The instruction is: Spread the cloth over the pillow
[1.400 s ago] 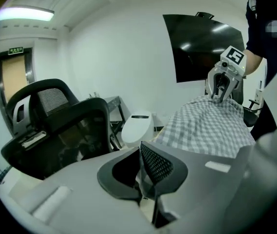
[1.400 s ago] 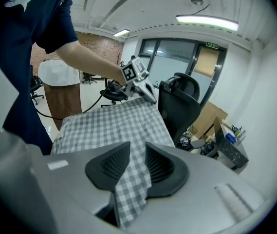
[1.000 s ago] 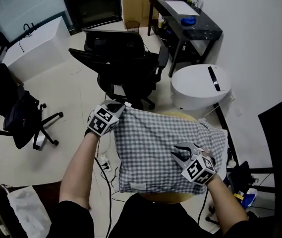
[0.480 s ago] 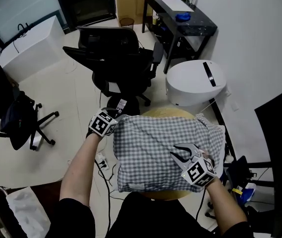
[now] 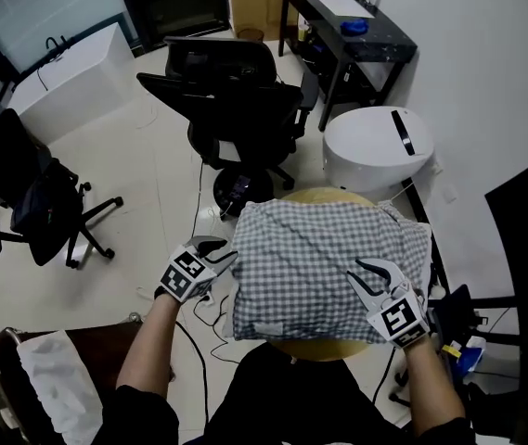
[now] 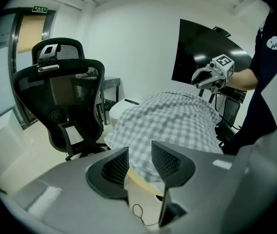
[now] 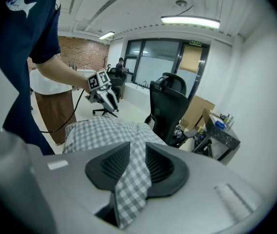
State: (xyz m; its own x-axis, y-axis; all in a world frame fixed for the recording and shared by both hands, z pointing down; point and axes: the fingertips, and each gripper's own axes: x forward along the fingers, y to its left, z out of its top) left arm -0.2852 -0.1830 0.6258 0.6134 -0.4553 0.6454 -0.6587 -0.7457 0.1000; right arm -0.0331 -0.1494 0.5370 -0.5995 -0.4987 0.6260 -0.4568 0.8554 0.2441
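A grey-and-white checked cloth (image 5: 319, 258) lies spread over the pillow, which is almost wholly hidden beneath it, on a round wooden table (image 5: 312, 197). My left gripper (image 5: 219, 250) hangs just off the cloth's left edge. Its jaws are opening, and in the left gripper view nothing is between them (image 6: 136, 161); the cloth (image 6: 175, 118) lies beyond. My right gripper (image 5: 367, 273) rests on the cloth's near right part. In the right gripper view it (image 7: 137, 161) is shut on a pinched fold of the cloth (image 7: 132, 179).
A black office chair (image 5: 236, 100) stands just beyond the table. A round white bin (image 5: 379, 151) sits at the back right, with a black desk (image 5: 356, 40) behind it. Another chair (image 5: 41, 211) is at the left. Cables (image 5: 199, 304) lie on the floor.
My left gripper has let go of the cloth's far left corner, drawn back toward me along the left edge, and opened. The right gripper keeps its hold on the cloth.
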